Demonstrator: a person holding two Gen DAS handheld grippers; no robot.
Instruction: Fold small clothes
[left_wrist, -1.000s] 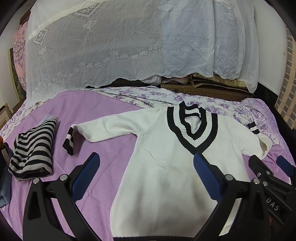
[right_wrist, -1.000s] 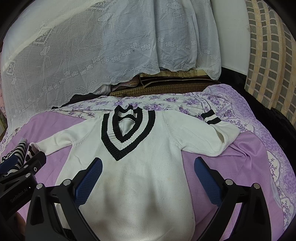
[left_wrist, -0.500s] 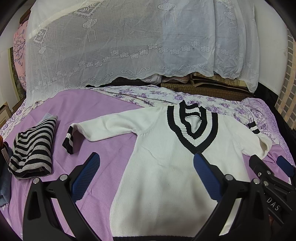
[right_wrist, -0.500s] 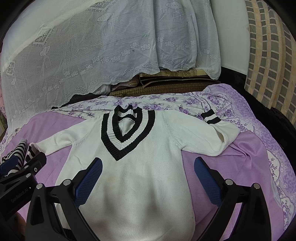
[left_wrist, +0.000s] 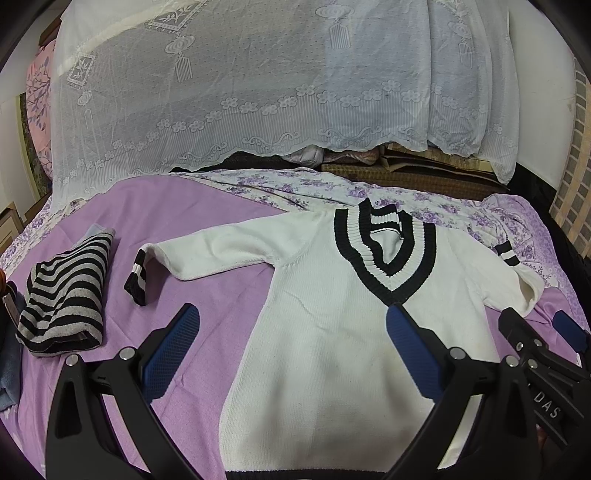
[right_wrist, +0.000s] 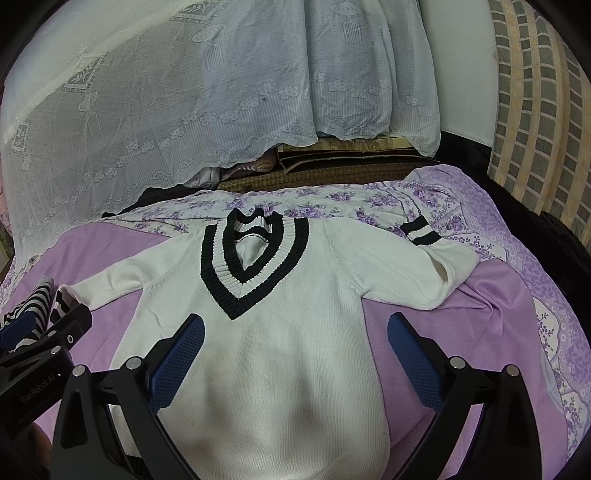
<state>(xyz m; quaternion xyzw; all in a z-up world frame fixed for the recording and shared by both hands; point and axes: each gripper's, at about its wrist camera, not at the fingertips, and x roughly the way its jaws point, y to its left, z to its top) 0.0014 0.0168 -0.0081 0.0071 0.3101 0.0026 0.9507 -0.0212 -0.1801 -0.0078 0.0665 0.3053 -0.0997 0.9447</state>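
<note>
Here, line by line, is how things lie in front of me.

Sweater: my white sweater (left_wrist: 332, 332) with the black-and-white striped V-neck lies face up and spread flat on the purple blanket (left_wrist: 155, 214), collar away from me, black hem at my near edge.
Sleeves: the sleeve on my left stretches out sideways, its striped cuff (left_wrist: 137, 275) turned down onto the blanket; the sleeve on my right is bent back on itself, its cuff (right_wrist: 421, 230) resting on the flowered sheet (right_wrist: 332, 199).
My left gripper: my left gripper (left_wrist: 291, 347) hangs above the sweater's left side with its jaws spread wide and nothing between them; one blue pad is over bare blanket, the other over the white knit.
My right gripper: my right gripper (right_wrist: 295, 350) is likewise spread wide and empty, above the sweater's lower right half, one pad over the knit, the other over blanket just beside it.
Folded pile: a striped black-and-grey garment (left_wrist: 66, 299) lies folded on the blanket, well to the left of the sweater, apart from it.
Behind: a white lace cover (left_wrist: 258, 92) drapes over a heap at the far side of the bed.
</note>
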